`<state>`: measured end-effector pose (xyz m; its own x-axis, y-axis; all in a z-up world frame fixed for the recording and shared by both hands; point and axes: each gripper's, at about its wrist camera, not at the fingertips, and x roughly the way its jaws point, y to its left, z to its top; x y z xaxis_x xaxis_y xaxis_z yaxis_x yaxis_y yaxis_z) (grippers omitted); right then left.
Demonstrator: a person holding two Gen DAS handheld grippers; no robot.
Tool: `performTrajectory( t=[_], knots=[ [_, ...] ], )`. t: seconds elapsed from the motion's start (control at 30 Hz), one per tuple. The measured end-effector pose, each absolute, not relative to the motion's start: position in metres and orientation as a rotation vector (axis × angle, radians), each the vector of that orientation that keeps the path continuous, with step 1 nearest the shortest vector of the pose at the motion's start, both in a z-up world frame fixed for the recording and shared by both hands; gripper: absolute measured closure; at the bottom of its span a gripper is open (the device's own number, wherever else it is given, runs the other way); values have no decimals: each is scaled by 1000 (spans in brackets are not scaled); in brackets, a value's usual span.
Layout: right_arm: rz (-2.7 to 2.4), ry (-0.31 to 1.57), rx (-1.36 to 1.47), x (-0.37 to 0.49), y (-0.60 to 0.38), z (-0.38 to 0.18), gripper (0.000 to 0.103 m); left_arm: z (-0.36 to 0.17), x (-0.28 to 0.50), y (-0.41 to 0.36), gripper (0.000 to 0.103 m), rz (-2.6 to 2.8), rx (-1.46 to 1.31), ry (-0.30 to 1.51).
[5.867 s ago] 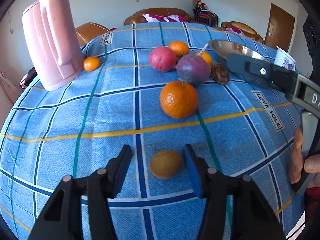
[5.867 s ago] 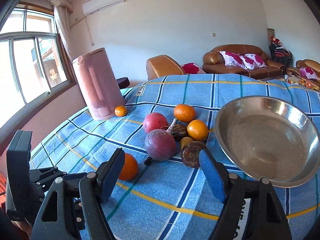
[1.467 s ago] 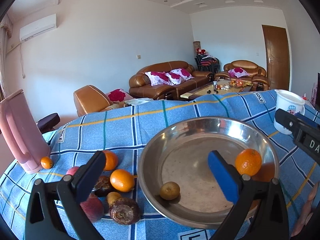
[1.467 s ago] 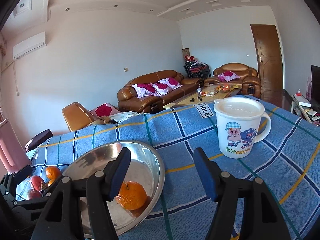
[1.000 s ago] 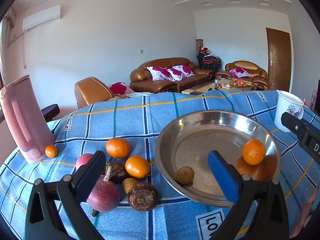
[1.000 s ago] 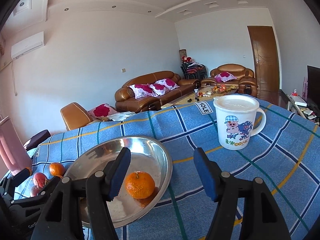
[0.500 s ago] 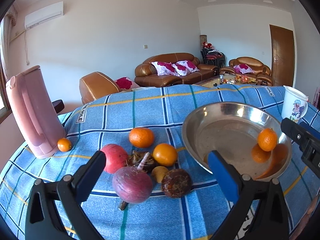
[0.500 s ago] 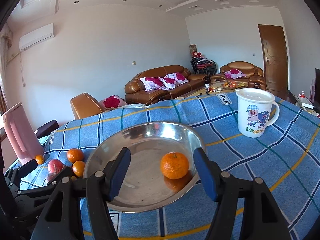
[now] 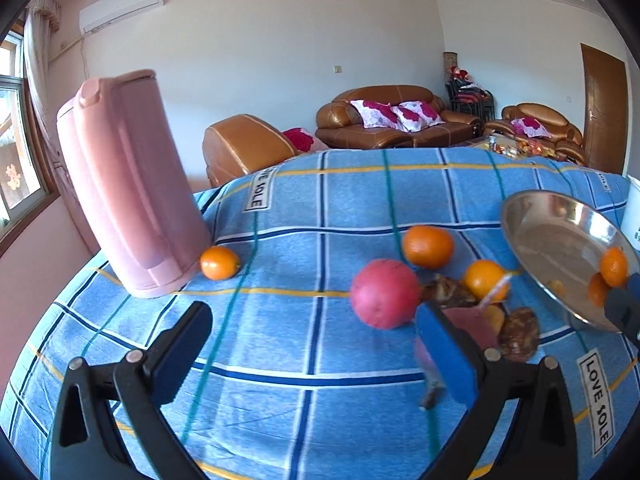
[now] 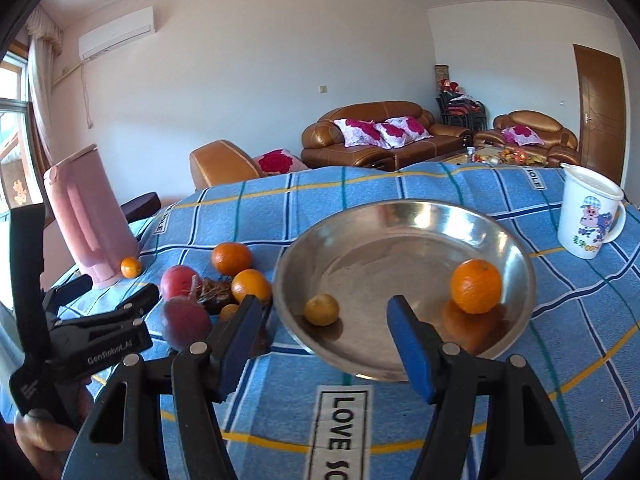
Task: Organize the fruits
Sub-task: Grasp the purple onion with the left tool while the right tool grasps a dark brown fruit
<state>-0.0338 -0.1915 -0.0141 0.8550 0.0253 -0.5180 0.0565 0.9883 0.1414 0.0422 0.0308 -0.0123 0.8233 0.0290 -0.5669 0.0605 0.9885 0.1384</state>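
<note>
The left gripper (image 9: 312,350) has its black, blue-padded jaws spread wide with nothing between them, over bare blue plaid tablecloth (image 9: 280,336). The right gripper (image 10: 324,334) is likewise released and empty, jaws about half spread, poised at the near rim of the round stainless-steel bowl (image 10: 516,256).

In the left wrist view, from the left: a tall pink plastic kettle (image 9: 128,184) stands near the table's far left edge with a small orange kumquat (image 9: 219,263) touching its base. Open cloth lies between it and the fruit cluster: a round red apple (image 9: 385,294), an orange mandarin (image 9: 428,246) behind it, a second orange mandarin (image 9: 484,280), a dark shrivelled fruit (image 9: 448,292), a purple beet-like root (image 9: 468,326) partly behind the right finger, and a brown rough-skinned fruit (image 9: 519,334). These lie just left of the bowl.

In the bowl sit a small yellow-brown fruit (image 10: 321,310) and a large orange tangerine (image 10: 476,286), well apart. A white cartoon-printed mug (image 10: 588,216) stands to the far right near the table edge.

Behind are brown leather sofas (image 10: 380,136), a white wall and a wooden door (image 10: 598,116)
</note>
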Motion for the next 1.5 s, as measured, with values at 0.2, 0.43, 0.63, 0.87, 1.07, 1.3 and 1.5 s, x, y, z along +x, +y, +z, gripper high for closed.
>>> performTrajectory(
  t=[0.2,0.43,0.63,0.87,1.07,1.3,1.5],
  knots=[
    [52,631,76,-19,-151,-22,36,-17,54,72,0,30,55,661],
    [102,829,133,11,-146,-48,50,-15,54,74,0,-12,24,677],
    [103,863,190,25,-154,-56,50,-12,52,67,0,-47,38,671],
    [115,866,190,35,-151,-54,50,-11,51,66,0,-63,43,671],
    [171,863,177,29,-151,-53,59,-10,48,63,0,-81,57,656],
    [212,682,219,-6,-170,-32,59,-6,37,45,0,-217,88,614],
    [129,543,201,-20,-182,-10,59,-10,26,13,0,-376,161,609]
  ],
)
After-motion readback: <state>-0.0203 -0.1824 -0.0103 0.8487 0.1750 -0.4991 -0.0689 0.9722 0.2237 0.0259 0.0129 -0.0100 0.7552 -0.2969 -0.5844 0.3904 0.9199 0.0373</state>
